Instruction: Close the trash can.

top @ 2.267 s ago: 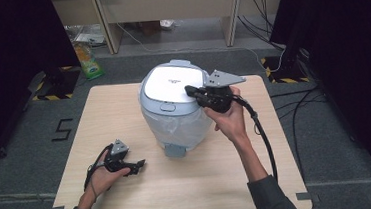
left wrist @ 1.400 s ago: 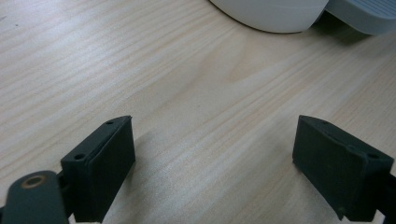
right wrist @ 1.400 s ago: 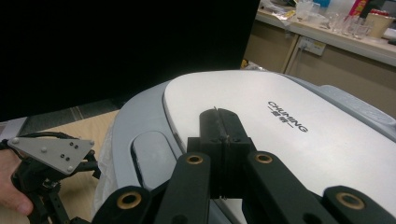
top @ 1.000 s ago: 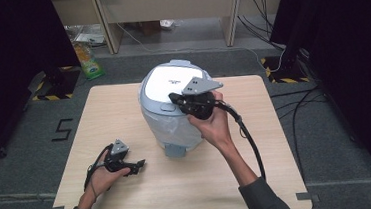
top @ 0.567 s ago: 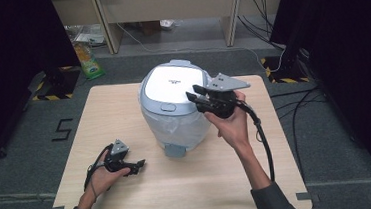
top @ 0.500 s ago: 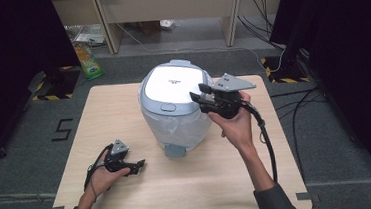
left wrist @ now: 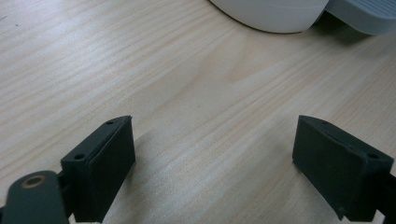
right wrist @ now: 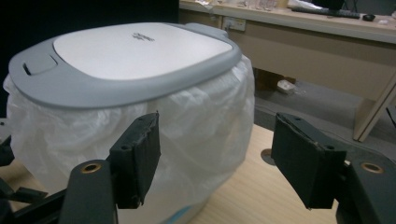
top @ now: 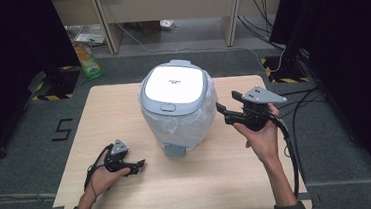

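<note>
White plastic liner (top: 194,119) is draped over the pedal bin (top: 176,102) at frame centre. The right gripper (top: 224,112), whose jaws have just been opening with nothing between them, should be closed on a loose fold only. The left gripper (top: 139,166) rests spread and empty, lower left.

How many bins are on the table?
1: a lidded bin with a white liner stands mid-table, between the left gripper and right gripper.

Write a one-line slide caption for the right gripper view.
Open black jaws face a lidded grey-white pedal bin lined with a translucent plastic bag.
</note>
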